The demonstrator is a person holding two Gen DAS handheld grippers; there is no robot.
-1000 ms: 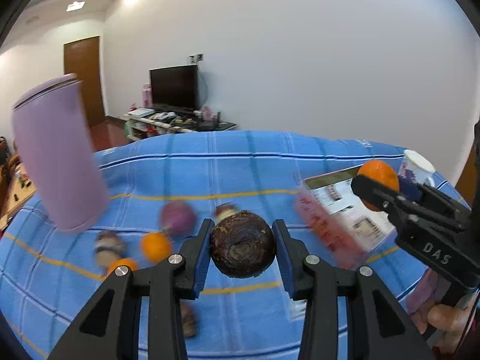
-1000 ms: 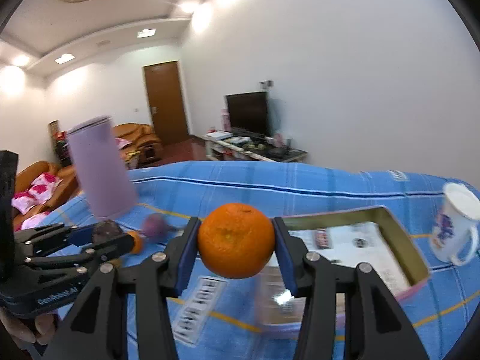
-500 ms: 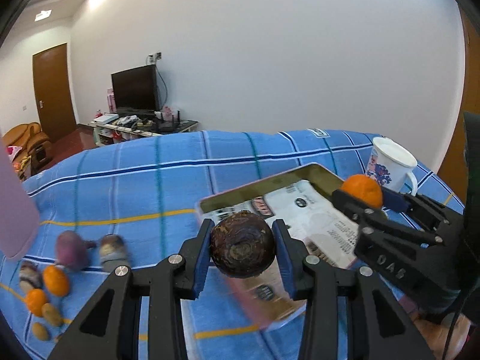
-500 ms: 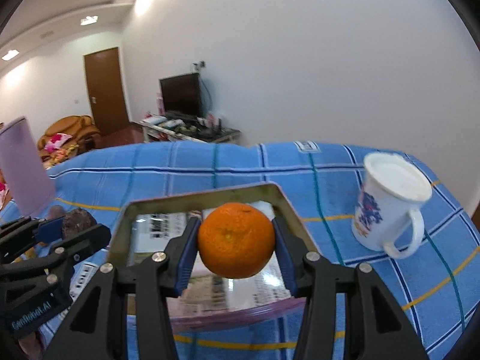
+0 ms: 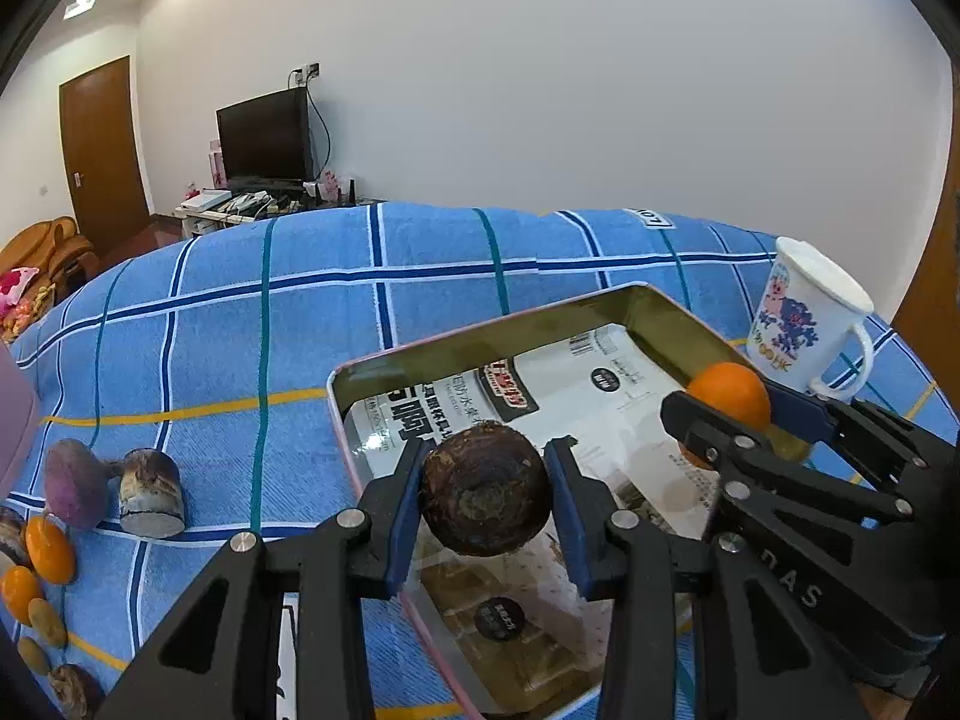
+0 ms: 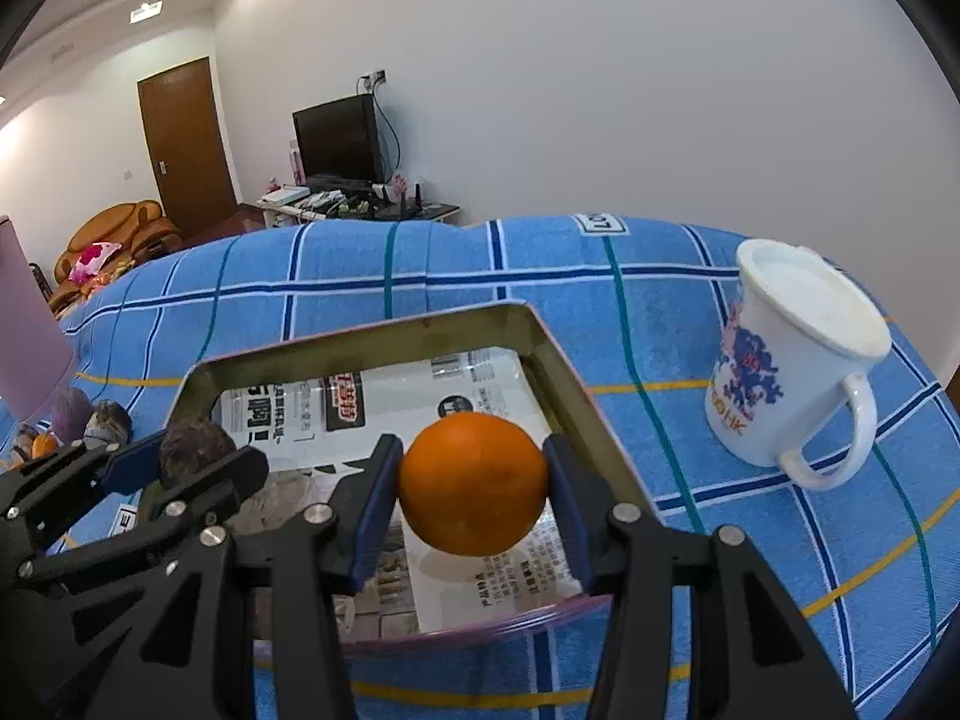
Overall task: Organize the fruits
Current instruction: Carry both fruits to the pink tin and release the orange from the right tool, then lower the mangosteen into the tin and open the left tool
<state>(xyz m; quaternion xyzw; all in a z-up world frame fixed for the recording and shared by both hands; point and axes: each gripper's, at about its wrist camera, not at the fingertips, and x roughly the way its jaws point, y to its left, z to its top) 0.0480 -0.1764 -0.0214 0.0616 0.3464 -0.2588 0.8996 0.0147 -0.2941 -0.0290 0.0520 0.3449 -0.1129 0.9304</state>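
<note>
Both tongs gripped round fruit across the middle over the tin tray (image 6: pixel 558 360): left tongs (image 5: pixel 485 495) a firm, rough brown fruit (image 5: pixel 485 495), right tongs (image 6: pixel 473 483) a smooth, slippery orange (image 6: pixel 473 483).

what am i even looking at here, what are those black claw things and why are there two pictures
No robot here: a person holds two hand-held grippers, each carrying a camera that looks along its fingers, hence two pictures. The left gripper is clamped on a dark brown round fruit; the right gripper is clamped on an orange. Both hang over a metal tray lined with printed paper, on a blue checked cloth. A white mug stands to its right, and more fruit lies to its left.
</note>
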